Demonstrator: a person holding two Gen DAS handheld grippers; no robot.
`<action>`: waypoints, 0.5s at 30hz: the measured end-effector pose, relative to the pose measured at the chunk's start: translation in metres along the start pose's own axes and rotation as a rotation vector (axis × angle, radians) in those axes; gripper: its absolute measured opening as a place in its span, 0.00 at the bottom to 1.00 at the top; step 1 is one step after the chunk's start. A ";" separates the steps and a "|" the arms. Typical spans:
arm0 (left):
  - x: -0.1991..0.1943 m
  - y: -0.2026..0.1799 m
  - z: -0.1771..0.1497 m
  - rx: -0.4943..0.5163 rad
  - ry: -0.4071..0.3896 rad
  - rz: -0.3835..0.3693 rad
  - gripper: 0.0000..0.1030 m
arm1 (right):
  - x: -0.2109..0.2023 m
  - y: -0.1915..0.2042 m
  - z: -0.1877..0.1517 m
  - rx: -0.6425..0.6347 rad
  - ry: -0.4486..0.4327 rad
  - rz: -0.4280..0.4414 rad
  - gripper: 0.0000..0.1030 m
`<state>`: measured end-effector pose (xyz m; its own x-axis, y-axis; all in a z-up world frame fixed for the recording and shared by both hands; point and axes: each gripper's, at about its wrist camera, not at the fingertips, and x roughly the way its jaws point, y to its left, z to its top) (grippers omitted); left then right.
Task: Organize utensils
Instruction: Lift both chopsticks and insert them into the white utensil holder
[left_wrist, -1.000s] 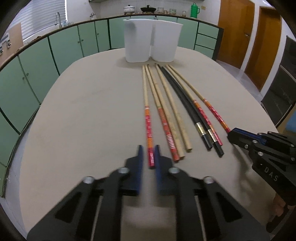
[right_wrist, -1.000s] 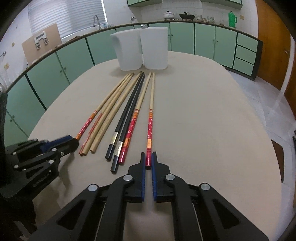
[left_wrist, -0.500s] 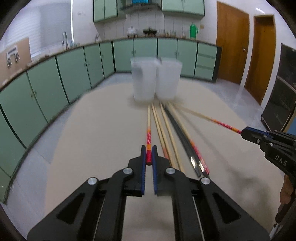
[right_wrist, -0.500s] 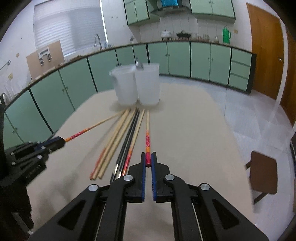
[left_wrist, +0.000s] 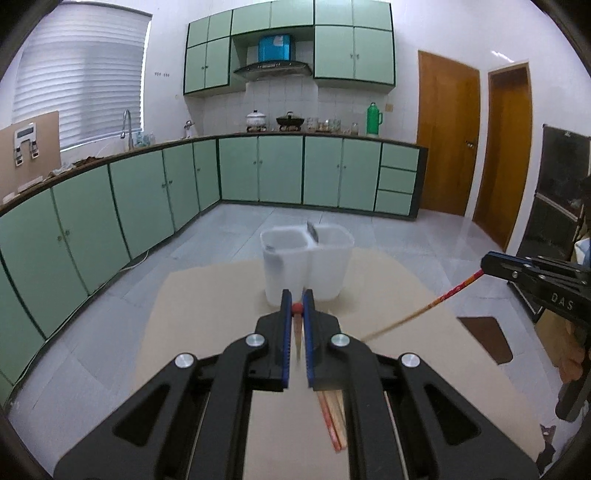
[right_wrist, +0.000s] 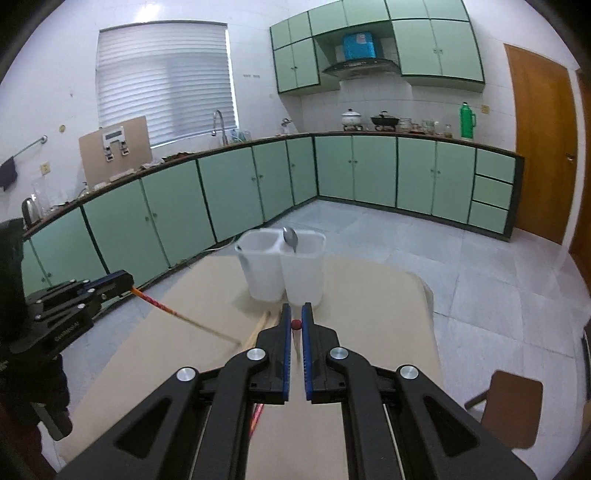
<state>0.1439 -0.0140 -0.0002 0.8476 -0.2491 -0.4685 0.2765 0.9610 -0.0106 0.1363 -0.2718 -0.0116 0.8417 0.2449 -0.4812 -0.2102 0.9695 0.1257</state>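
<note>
Both grippers lifted, each clamped on one chopstick

The left gripper (left_wrist: 296, 309) has its jaws nearly together, pinching the red end of a chopstick (left_wrist: 296, 308) that slants down toward the tabletop (left_wrist: 207, 306). The right gripper (right_wrist: 296, 324) grips a second chopstick (right_wrist: 296, 324) the same way; from the left view its shaft (left_wrist: 424, 308) runs down-left to the table. Both point level toward the white twin holder (right_wrist: 284, 271) at the far edge, a spoon (right_wrist: 290, 238) standing in it. Remaining chopsticks (left_wrist: 332, 417) lie on the tabletop under the left gripper.
</note>
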 end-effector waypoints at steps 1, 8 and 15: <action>0.002 0.001 0.006 0.001 -0.008 -0.002 0.05 | 0.003 -0.002 0.008 0.002 0.002 0.009 0.05; 0.016 0.010 0.045 -0.017 -0.052 -0.038 0.05 | 0.011 -0.015 0.063 0.016 -0.033 0.045 0.05; 0.015 0.010 0.096 -0.018 -0.145 -0.057 0.05 | 0.005 -0.024 0.128 0.029 -0.119 0.085 0.05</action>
<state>0.2028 -0.0199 0.0778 0.8876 -0.3165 -0.3346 0.3188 0.9465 -0.0496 0.2086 -0.2941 0.0940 0.8750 0.3219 -0.3615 -0.2700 0.9444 0.1875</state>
